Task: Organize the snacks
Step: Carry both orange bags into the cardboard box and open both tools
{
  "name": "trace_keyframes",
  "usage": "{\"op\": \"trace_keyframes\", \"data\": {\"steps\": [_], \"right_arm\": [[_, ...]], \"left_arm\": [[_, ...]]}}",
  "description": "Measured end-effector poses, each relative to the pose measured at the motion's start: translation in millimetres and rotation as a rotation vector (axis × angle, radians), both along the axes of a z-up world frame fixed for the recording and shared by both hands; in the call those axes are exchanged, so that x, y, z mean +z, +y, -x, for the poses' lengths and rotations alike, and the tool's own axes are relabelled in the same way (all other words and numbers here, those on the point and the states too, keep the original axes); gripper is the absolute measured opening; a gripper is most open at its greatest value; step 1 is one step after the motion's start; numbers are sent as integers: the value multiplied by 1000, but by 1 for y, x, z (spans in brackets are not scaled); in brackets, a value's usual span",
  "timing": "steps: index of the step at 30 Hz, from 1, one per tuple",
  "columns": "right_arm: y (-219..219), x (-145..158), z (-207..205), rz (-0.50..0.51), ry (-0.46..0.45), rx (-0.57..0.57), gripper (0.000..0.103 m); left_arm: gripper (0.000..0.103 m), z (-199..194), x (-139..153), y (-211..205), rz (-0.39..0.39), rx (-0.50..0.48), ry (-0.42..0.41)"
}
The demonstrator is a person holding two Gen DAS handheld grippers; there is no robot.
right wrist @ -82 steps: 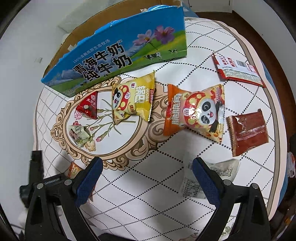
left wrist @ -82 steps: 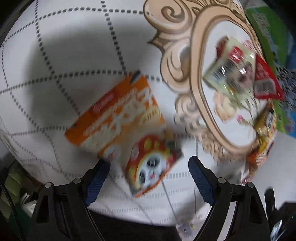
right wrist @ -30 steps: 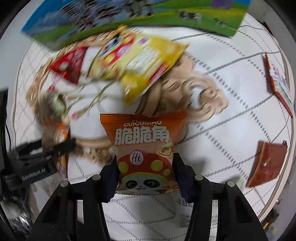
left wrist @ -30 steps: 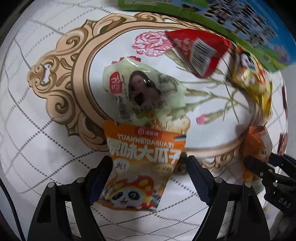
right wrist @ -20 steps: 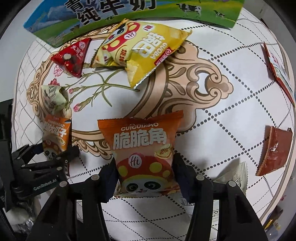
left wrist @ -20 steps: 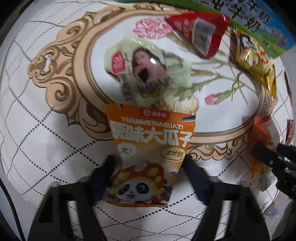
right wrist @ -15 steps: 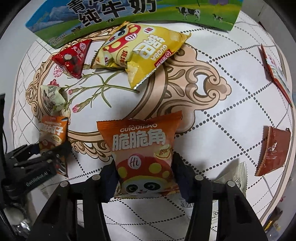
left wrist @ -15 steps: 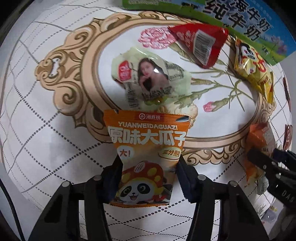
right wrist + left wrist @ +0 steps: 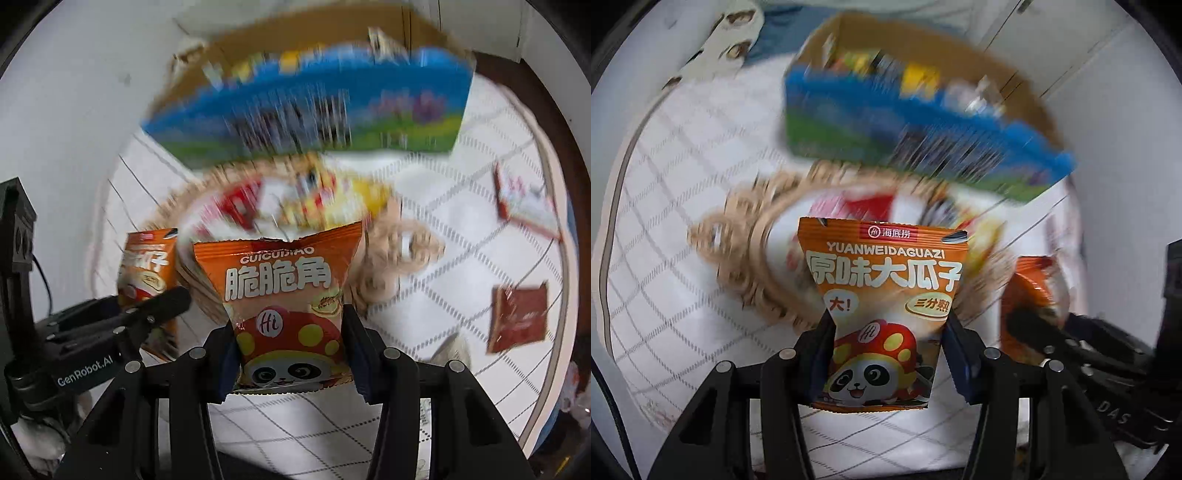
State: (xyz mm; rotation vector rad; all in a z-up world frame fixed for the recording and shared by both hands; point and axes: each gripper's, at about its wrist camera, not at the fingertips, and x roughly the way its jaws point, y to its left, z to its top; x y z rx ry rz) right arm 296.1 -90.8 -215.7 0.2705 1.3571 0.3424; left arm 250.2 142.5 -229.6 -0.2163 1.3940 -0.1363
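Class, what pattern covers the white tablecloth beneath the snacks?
A grid of dotted dark diamond lines on the tablecloth, clearest in the right wrist view.

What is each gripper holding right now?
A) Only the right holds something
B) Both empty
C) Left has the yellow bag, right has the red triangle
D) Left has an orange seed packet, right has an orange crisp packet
D: the left gripper is shut on the seed packet, and the right gripper pinches the crisp packet.

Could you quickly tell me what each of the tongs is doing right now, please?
Left tongs: shut on the sunflower seed packet.
Right tongs: closing, pads pressing the crispy corn snack packet.
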Motion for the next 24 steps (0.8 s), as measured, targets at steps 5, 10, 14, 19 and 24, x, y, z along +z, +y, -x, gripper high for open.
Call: {"op": "trace_keyframes", "data": {"steps": [5,10,14,19,24], "right_arm": [[-15,56,-45,-8,-108,-58,52],[-30,75,-110,58,-149,-109,52],[-38,67,-156,110,-125,-122,52],[-42,30,-200,145,-60,-131,52],[-42,-7,-214,174,6,-126,52]], "left_arm": [[51,-70,54,-29,43,-3,-81],[51,-147,50,-75,66,-12,-45],[51,-200,28,-101,59,-22,25],[51,-251,-16,-121,90,-25,146],[51,-262,-38,-143,98,-36,206]]}}
